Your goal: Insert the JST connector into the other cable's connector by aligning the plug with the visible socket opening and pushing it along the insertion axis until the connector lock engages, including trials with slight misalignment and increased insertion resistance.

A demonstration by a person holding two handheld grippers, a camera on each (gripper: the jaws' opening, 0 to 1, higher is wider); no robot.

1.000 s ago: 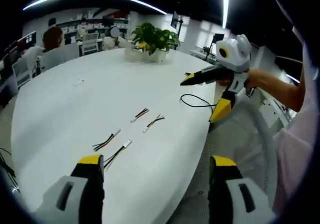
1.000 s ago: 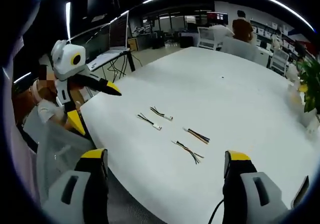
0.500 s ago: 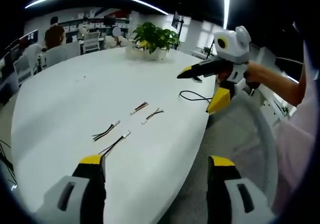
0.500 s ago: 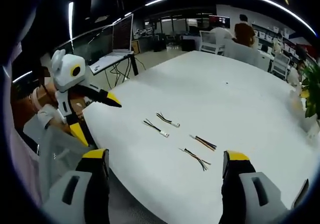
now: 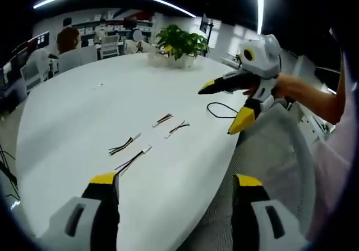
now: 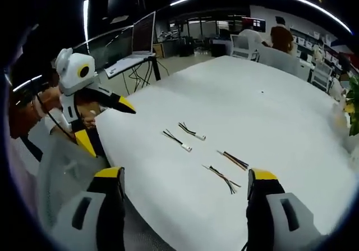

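Four short cables (image 5: 147,144) on white table (image 5: 67,110) — possibly JST leads, left gripper (image 5: 174,183) jaws apart, right gripper (image 6: 182,178) likewise spread, both empty

The big white tabletop (image 5: 84,110) is mostly bare, so there is lots of room to reach in from the near edge to the four little cables (image 5: 148,141) lying flat near the middle of it. In the left gripper view, the right tongs (image 5: 219,108), wide open, hang over the table's right edge beside a loose black wire (image 5: 221,112), and a potted plant (image 5: 179,46) stands at the far side, well apart from the cables. In the right gripper view, the left tongs (image 6: 104,119), also wide open, hang at the table's left edge, away from the cables.
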